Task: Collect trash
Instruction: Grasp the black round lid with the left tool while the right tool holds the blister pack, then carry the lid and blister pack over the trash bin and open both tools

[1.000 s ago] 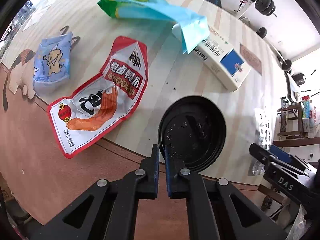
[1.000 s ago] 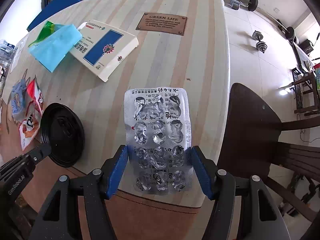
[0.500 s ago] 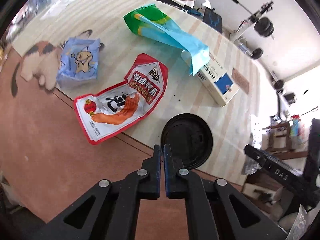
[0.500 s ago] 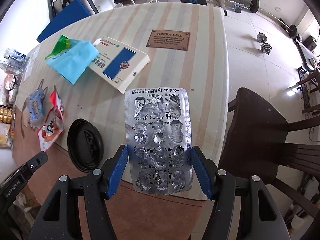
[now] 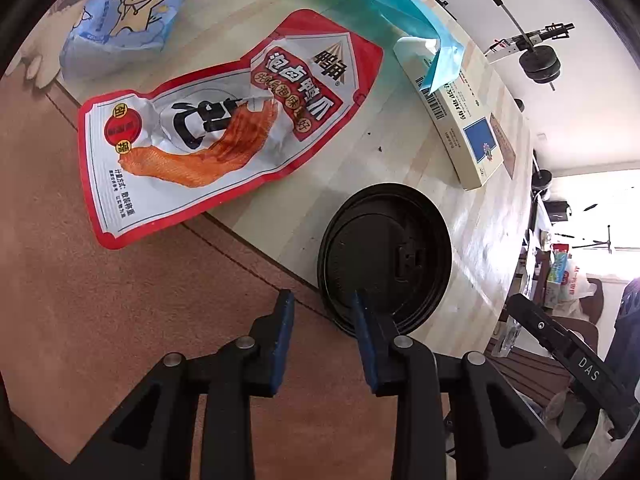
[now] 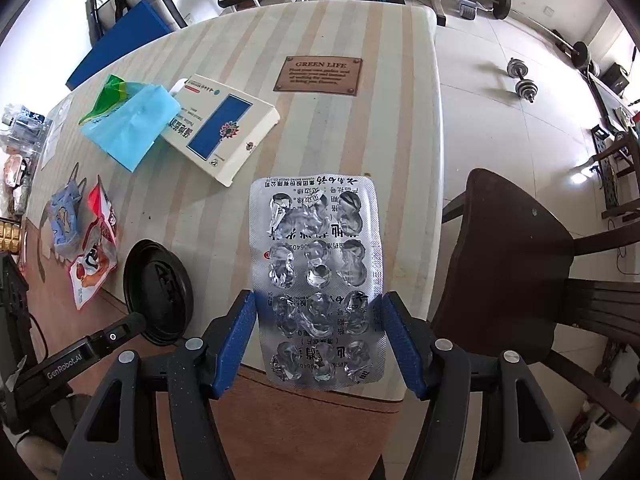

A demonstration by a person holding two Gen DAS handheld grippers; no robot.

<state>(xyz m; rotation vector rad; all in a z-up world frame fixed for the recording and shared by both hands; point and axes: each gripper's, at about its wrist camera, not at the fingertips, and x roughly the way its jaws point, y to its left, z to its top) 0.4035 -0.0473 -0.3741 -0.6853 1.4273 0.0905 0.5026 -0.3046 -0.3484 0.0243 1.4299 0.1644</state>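
The black lid (image 5: 384,256) lies at the table (image 5: 480,208) edge; my left gripper (image 5: 322,334), jaws just spreading and empty, should straddle its near rim squarely. My right gripper (image 6: 318,338) pinches the empty pill sheet (image 6: 316,272).

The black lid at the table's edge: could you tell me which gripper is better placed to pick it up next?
Left. The left gripper sits open at the black lid rim, empty; the right gripper is shut on the blister pack.
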